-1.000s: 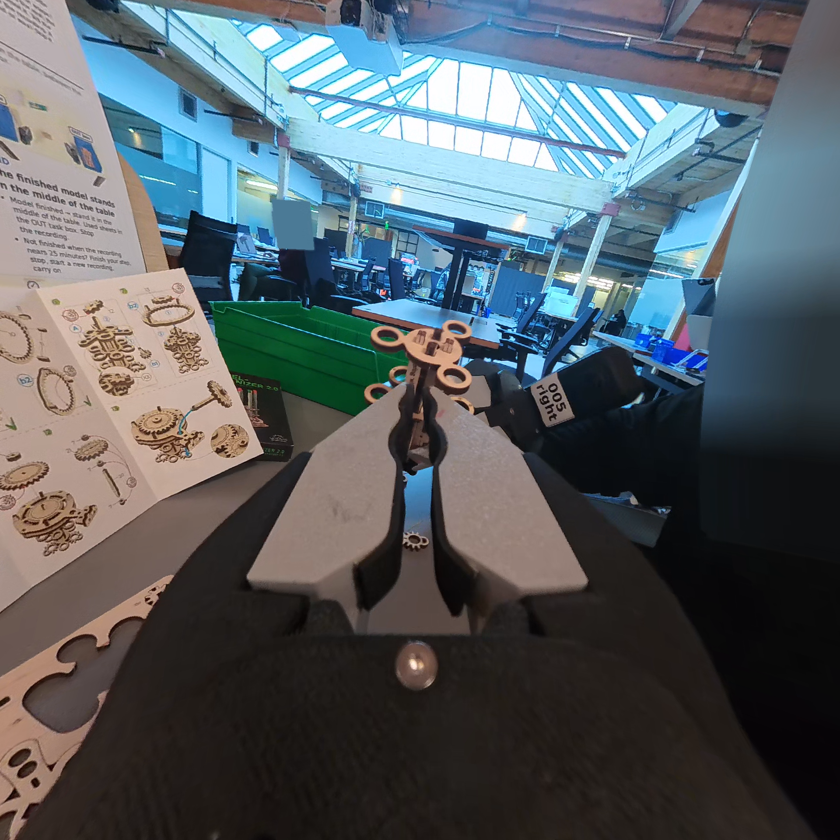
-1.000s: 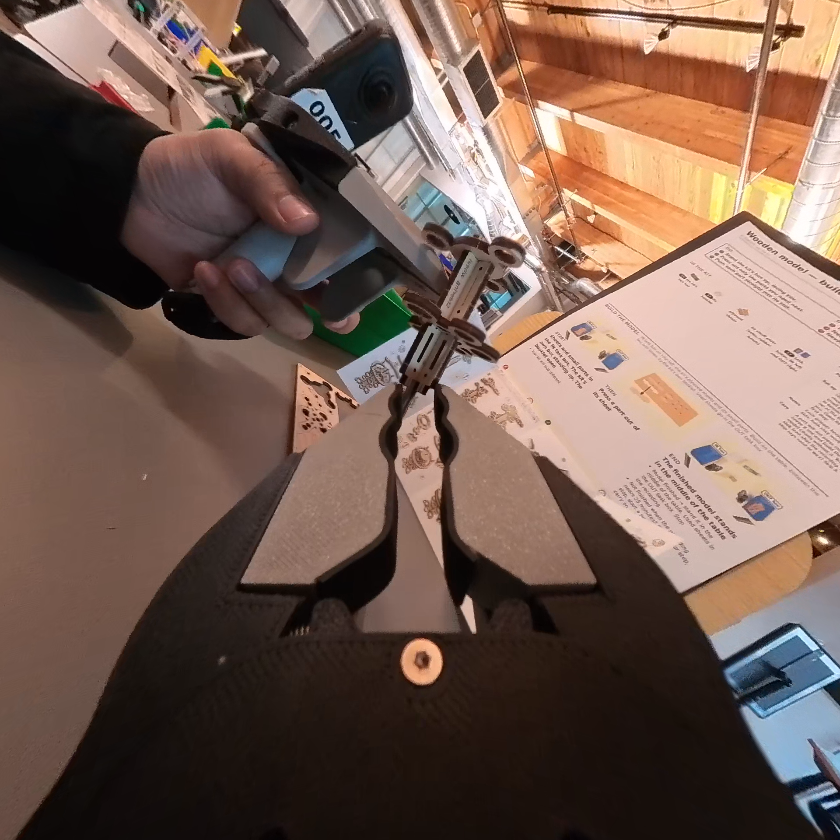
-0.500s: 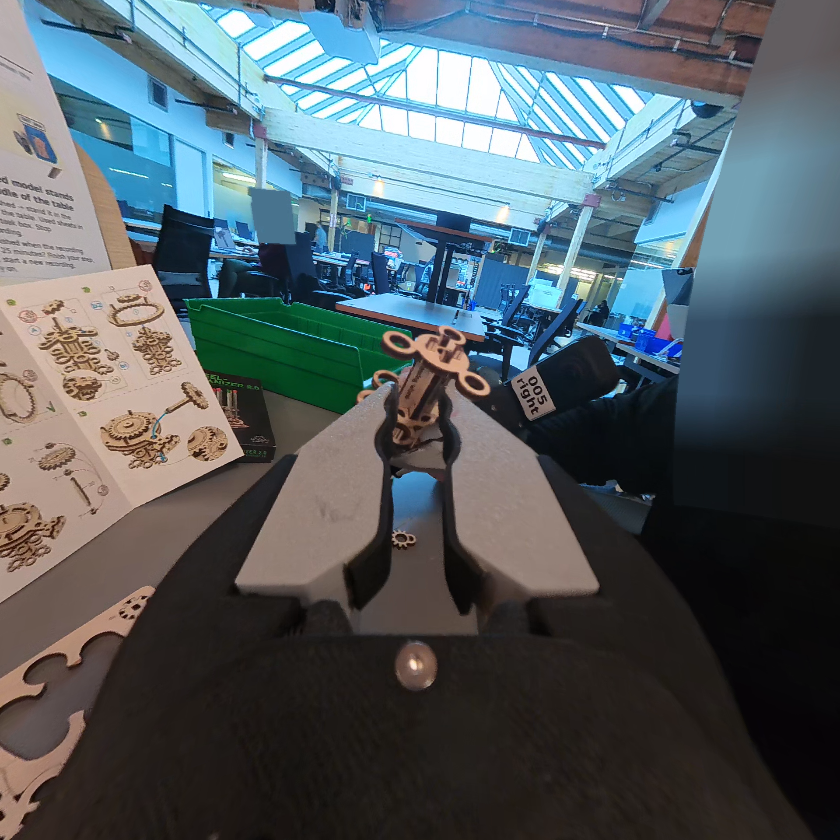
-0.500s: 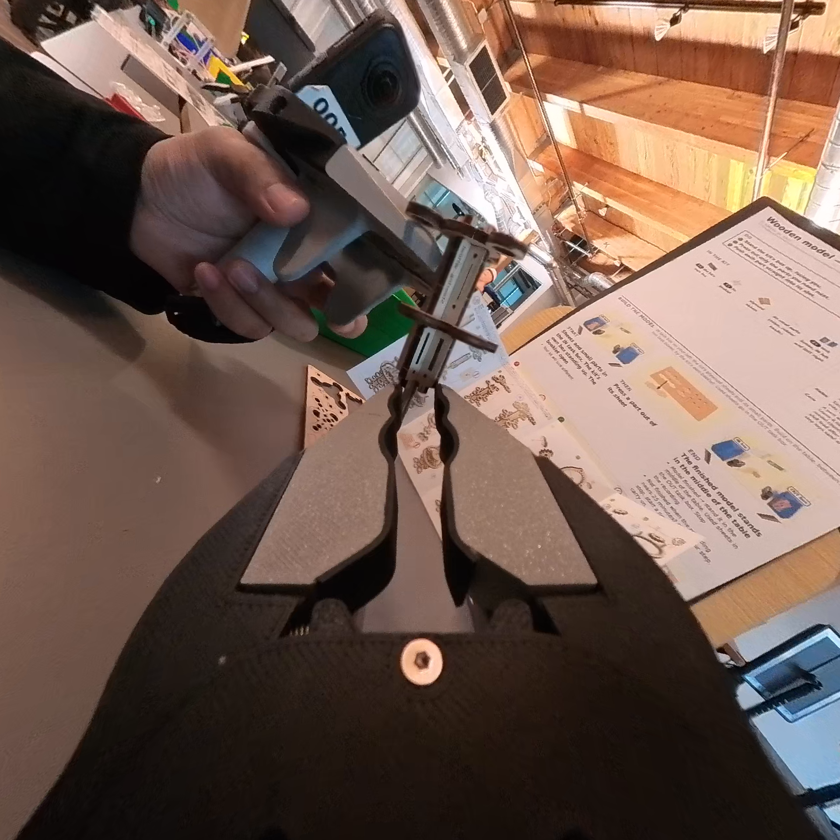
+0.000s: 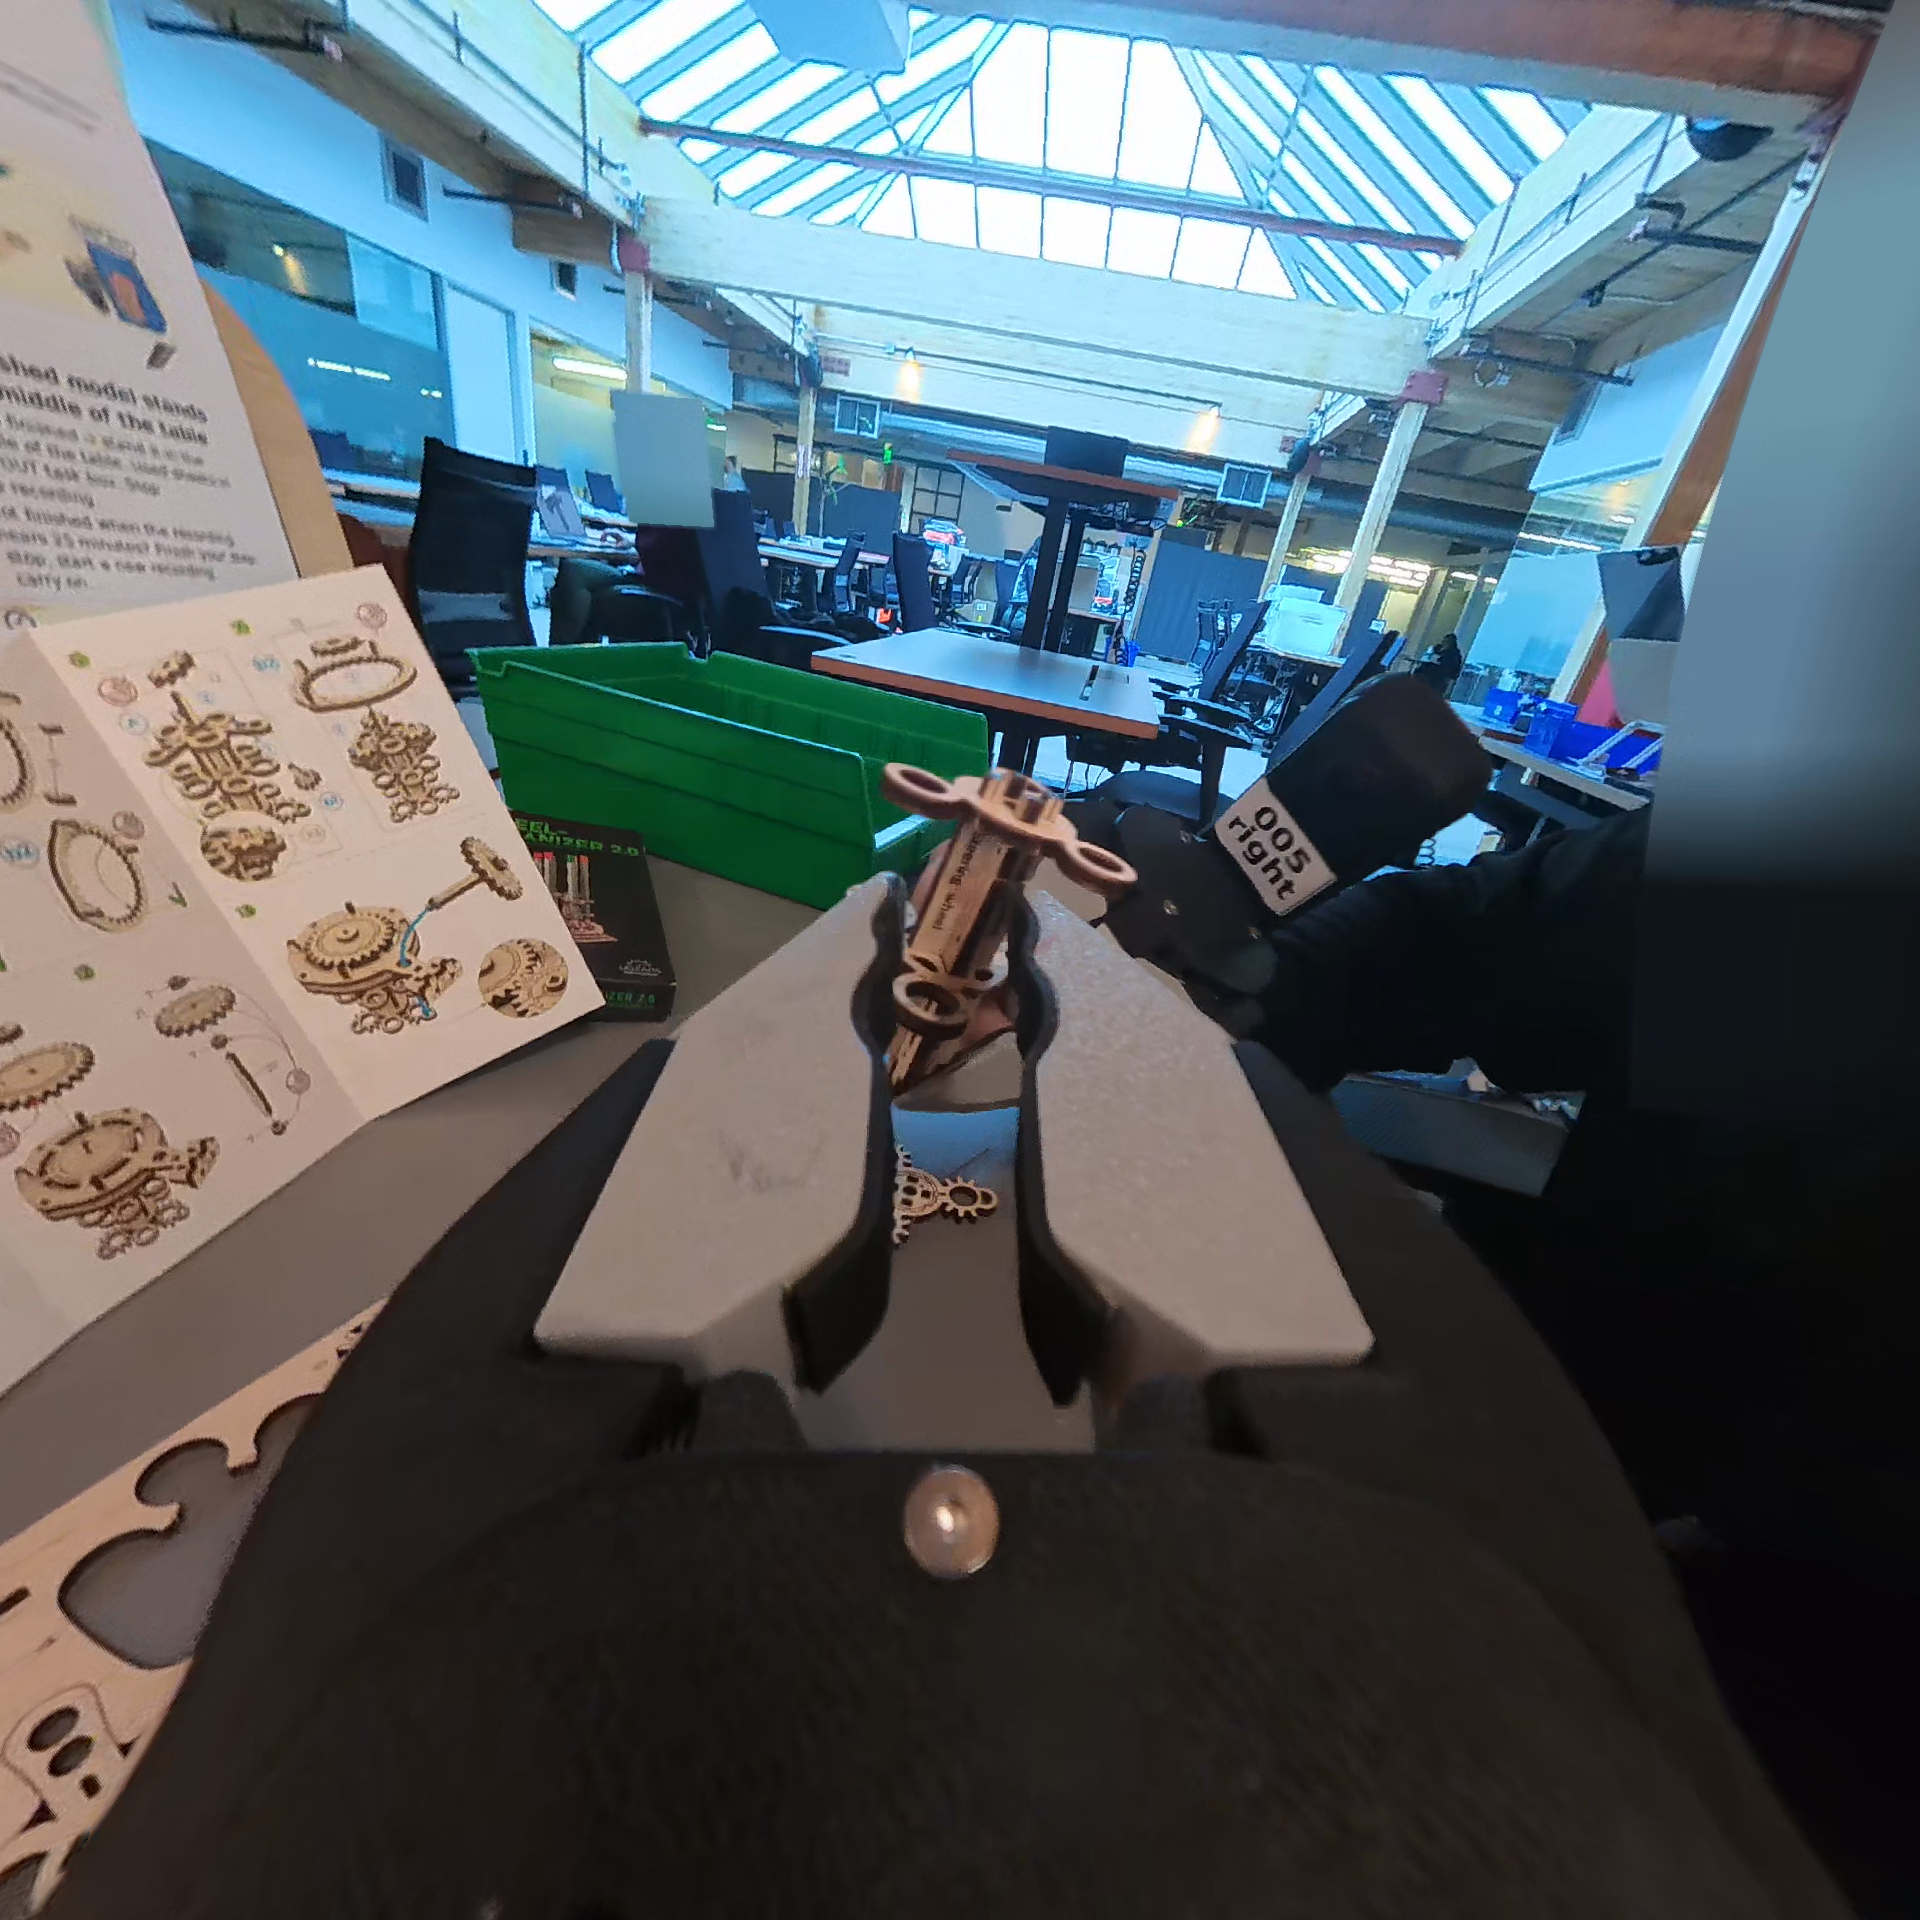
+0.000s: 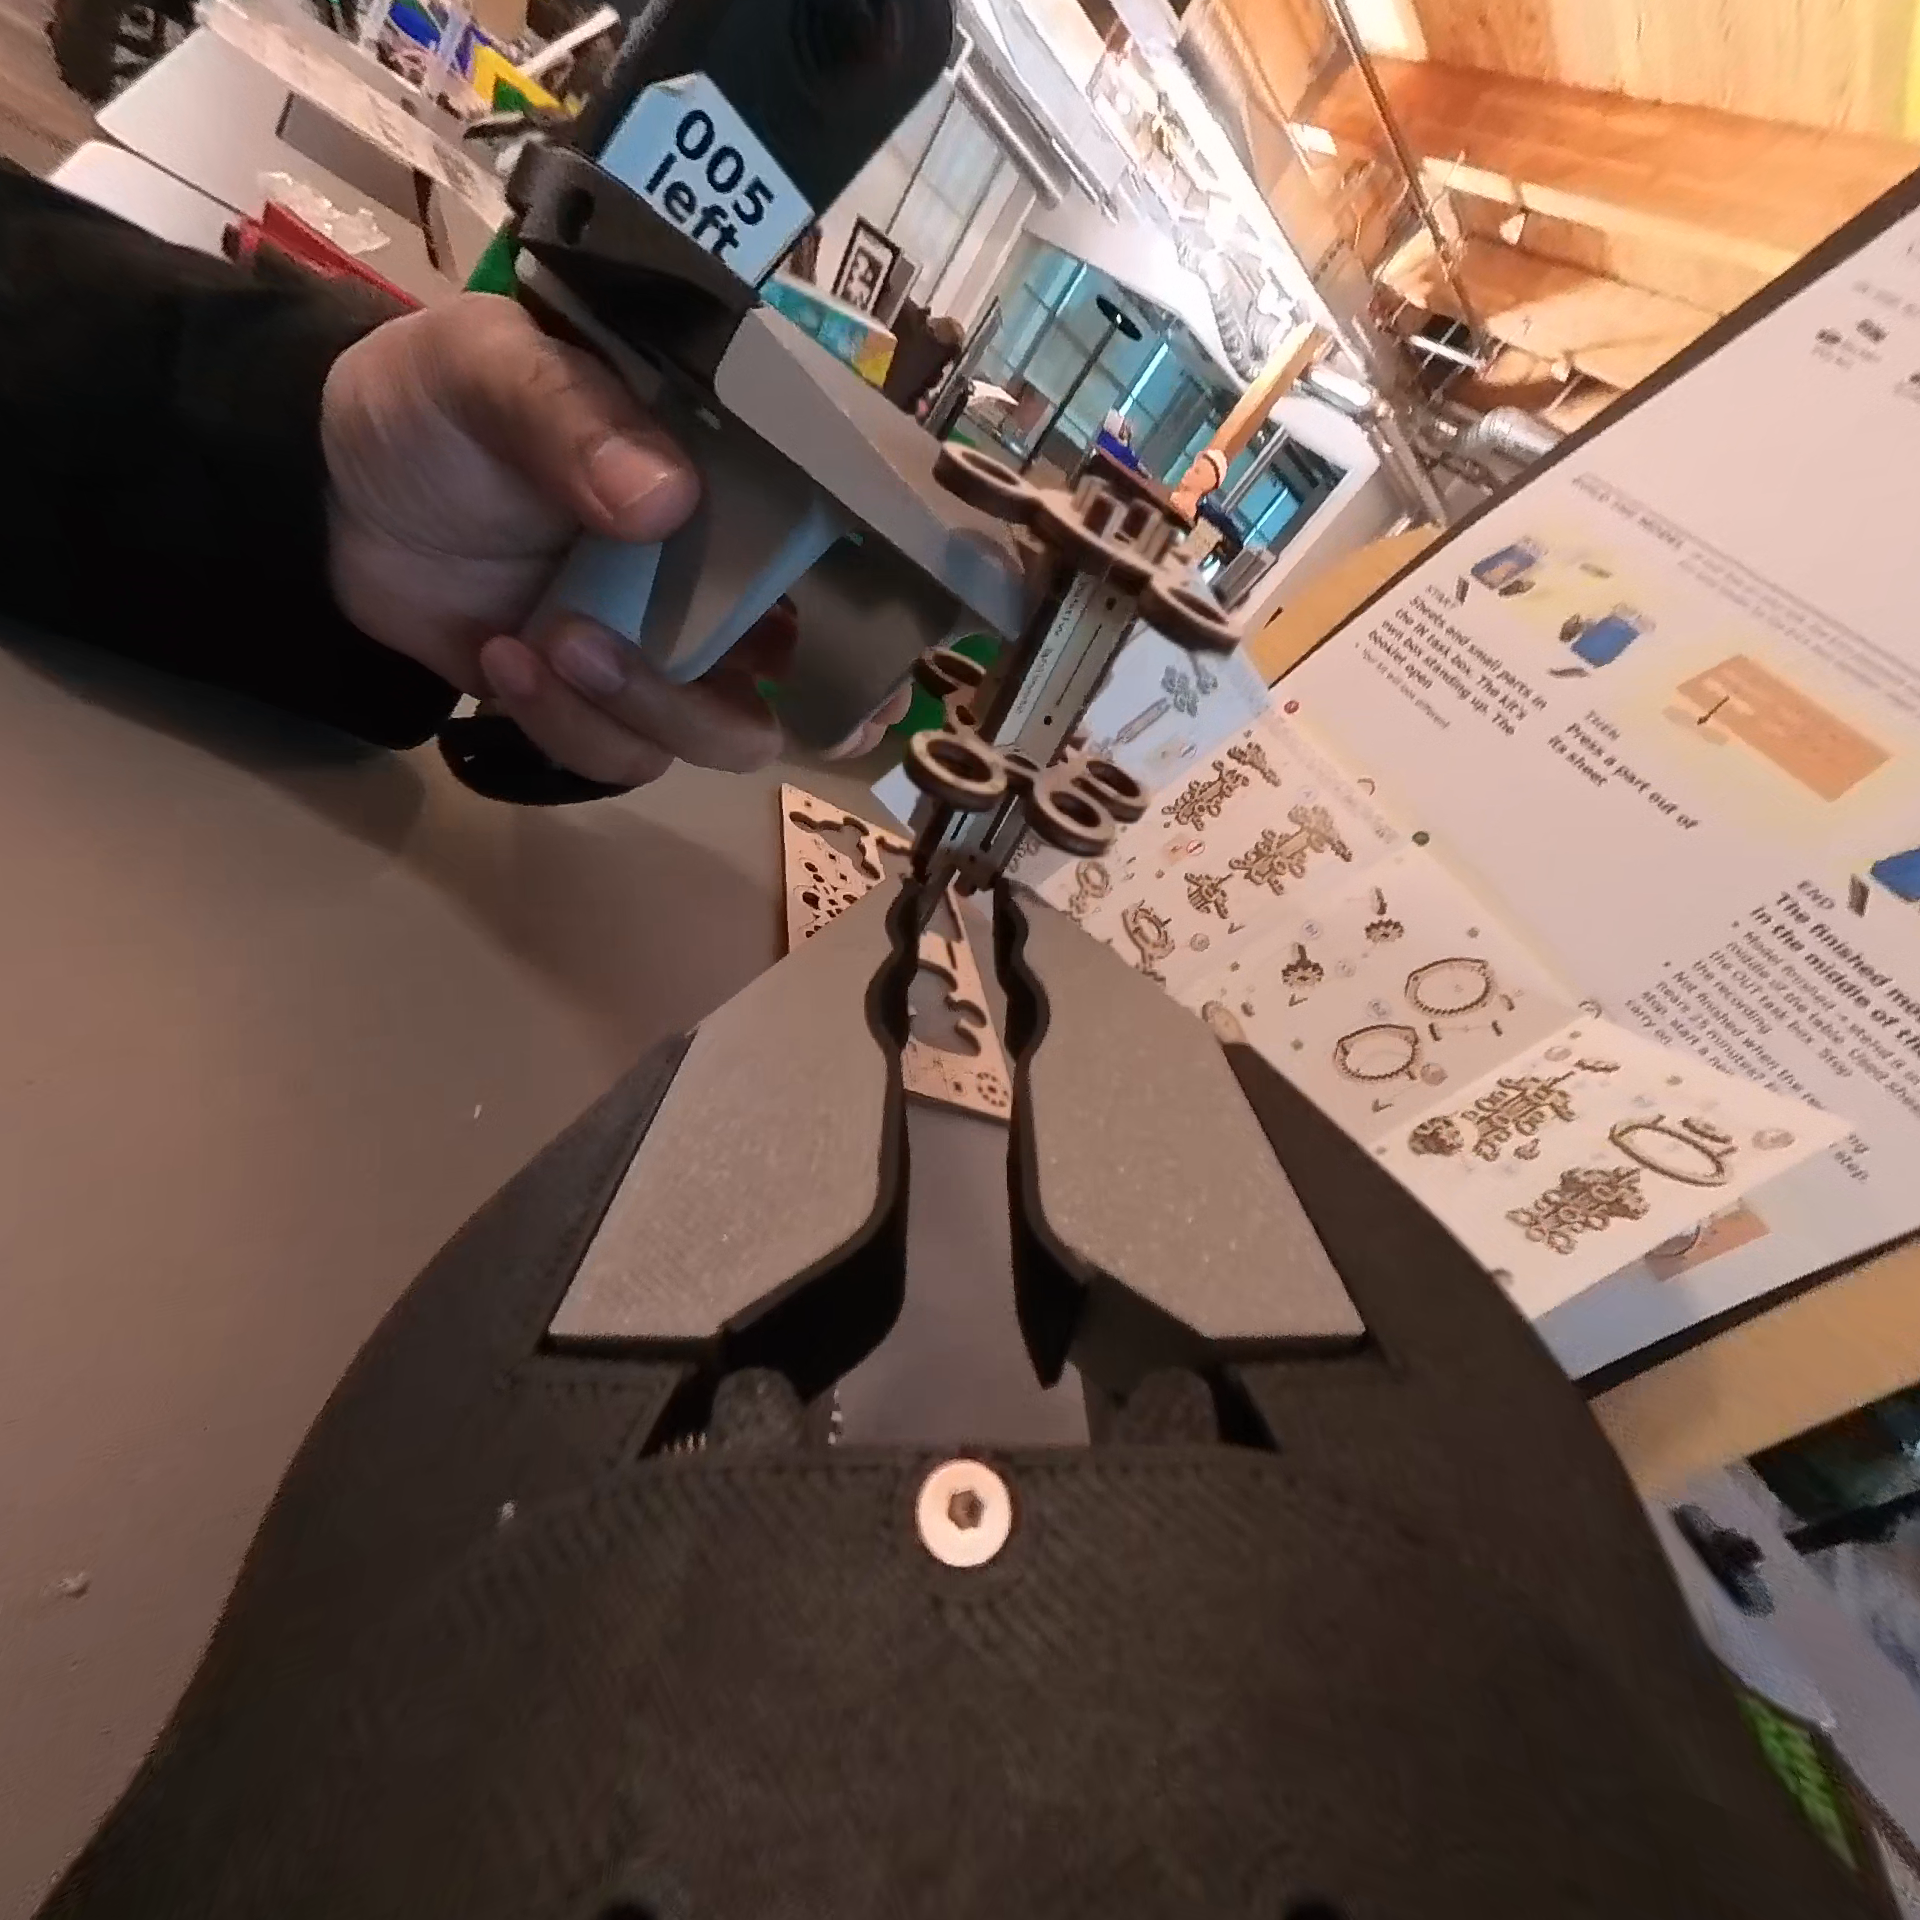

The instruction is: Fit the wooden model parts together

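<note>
A wooden model assembly (image 5: 977,883), a slotted shaft with ringed discs at its top and lower down, is held in the air between both grippers. My left gripper (image 5: 961,909) is shut on the shaft between the two sets of discs, and the shaft leans to the right. In the right wrist view the assembly (image 6: 1049,665) rises from my right gripper (image 6: 953,902), which is shut on the shaft's lower end. The left gripper (image 6: 997,623) comes in from the left there, held by a hand (image 6: 499,540).
A small wooden gear piece (image 5: 951,1195) lies on the grey table under the left fingers. A green bin (image 5: 727,769), a black box (image 5: 608,914), an open instruction booklet (image 5: 260,883) and a punched plywood sheet (image 5: 135,1507) are to the left. An instruction board (image 6: 1558,727) stands at the right. Left tips to right tips: about 5 cm.
The assembly has turned and now leans right in the left gripper, whose fingers stand wider apart than a second ago. The right gripper still holds the shaft's lower end.
</note>
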A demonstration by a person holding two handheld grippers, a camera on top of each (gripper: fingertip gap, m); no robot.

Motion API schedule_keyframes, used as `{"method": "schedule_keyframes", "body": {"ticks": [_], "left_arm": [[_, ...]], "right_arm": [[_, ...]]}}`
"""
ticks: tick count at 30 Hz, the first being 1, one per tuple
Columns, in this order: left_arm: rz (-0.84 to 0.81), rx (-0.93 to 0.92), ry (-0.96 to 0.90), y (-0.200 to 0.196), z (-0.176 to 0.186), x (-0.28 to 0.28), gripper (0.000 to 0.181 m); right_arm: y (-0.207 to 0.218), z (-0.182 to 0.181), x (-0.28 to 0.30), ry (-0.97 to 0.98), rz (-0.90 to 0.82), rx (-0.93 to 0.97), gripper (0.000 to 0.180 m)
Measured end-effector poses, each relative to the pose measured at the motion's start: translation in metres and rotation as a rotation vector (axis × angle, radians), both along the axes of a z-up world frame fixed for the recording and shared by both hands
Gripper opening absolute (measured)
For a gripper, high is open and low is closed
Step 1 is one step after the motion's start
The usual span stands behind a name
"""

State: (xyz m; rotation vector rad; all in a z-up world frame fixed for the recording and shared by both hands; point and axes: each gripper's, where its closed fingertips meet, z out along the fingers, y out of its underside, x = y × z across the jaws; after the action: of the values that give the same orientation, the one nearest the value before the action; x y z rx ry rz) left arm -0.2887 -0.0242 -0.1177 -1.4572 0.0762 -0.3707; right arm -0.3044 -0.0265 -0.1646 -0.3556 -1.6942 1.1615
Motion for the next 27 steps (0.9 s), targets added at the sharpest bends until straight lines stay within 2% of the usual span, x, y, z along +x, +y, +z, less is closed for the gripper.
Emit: {"method": "schedule_keyframes", "body": {"ticks": [8,11,12,14,17,20,23,27], "left_arm": [[0.033,-0.025,0.048,0.004,-0.007,-0.006,0.01],[0.021,-0.048,-0.025,0.006,-0.012,-0.015,0.009],[0.015,-0.044,-0.053,0.006,-0.013,-0.018,0.009],[0.004,-0.046,-0.086,0.004,-0.015,-0.023,0.009],[-0.006,-0.059,-0.07,0.001,-0.02,-0.025,0.009],[-0.034,-0.049,-0.057,-0.001,-0.019,-0.021,0.009],[-0.06,-0.066,-0.048,0.001,-0.024,-0.016,0.009],[-0.062,-0.092,-0.022,0.003,-0.031,-0.013,0.009]], "right_arm": [[-0.001,-0.013,0.0,-0.12,0.013,-0.02,0.011],[-0.005,-0.026,0.008,-0.219,0.087,0.008,0.038],[-0.002,-0.031,0.012,-0.252,0.111,0.023,0.043],[0.009,-0.036,0.021,-0.31,0.147,0.046,0.043],[0.05,-0.036,0.025,-0.374,0.092,0.051,0.043],[0.076,-0.05,0.041,-0.565,0.138,-0.018,0.042],[0.086,-0.076,0.054,-0.728,0.159,0.024,0.041],[0.087,-0.093,0.058,-0.786,0.136,0.103,0.047]]}}
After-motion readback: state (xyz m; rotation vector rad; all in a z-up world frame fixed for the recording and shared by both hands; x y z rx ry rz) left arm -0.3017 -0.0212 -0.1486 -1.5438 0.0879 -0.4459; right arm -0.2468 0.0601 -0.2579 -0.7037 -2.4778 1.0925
